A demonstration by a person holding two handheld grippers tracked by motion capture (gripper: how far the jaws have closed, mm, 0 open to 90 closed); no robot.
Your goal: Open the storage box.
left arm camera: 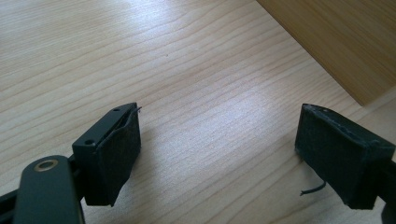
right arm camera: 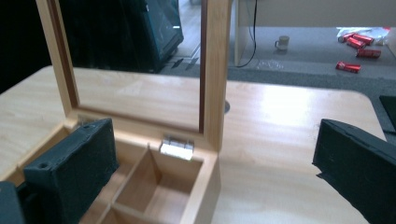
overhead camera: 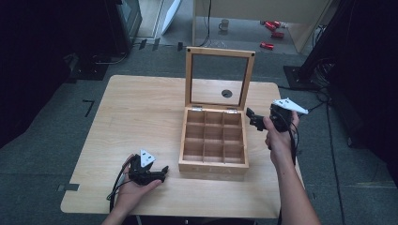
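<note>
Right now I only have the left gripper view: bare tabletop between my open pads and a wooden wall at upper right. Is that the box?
Observer: Yes, a wooden box with nine compartments, just right of your left tool.
Operator: Is its lid shut?
Observer: No, the glass-paned lid stands upright on its rear hinges.
Operator: Anything inside?
Observer: The compartments in the high view look empty.
Operator: Where's the other tool?
Observer: The right tool is open, held beside the box's rear right corner.

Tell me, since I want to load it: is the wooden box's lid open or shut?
Open. The lid stands upright behind the wooden box, leaving its empty compartments exposed.
</note>
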